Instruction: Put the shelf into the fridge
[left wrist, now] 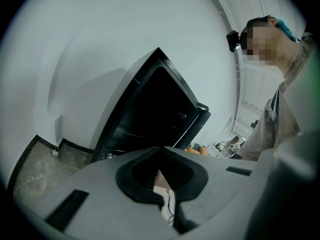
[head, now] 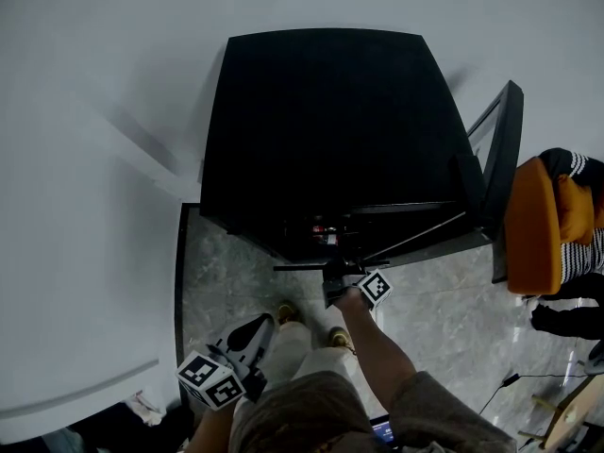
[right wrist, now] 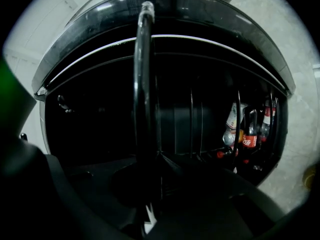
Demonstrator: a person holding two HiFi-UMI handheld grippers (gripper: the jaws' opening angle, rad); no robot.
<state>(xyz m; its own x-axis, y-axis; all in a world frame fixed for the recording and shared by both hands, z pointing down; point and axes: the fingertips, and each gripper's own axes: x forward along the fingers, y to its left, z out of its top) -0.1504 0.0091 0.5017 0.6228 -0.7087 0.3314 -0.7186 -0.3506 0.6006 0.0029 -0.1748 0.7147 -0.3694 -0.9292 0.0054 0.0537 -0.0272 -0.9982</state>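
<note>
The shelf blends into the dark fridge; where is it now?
Head view, centre: the shelf sits in the right tongs at the open front of the fridge, left of its door.

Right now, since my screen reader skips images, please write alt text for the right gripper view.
The right gripper, jaws shut on the edge bar of the black shelf, faces the dark open fridge. Red-labelled bottles show inside at the picture's right.

Grey left gripper (left wrist: 159,151); pale trousers (head: 300,345)

An orange chair (head: 531,226) stands at the head view's right edge. Cola bottles (right wrist: 248,136) cluster at the right gripper view's right.
</note>
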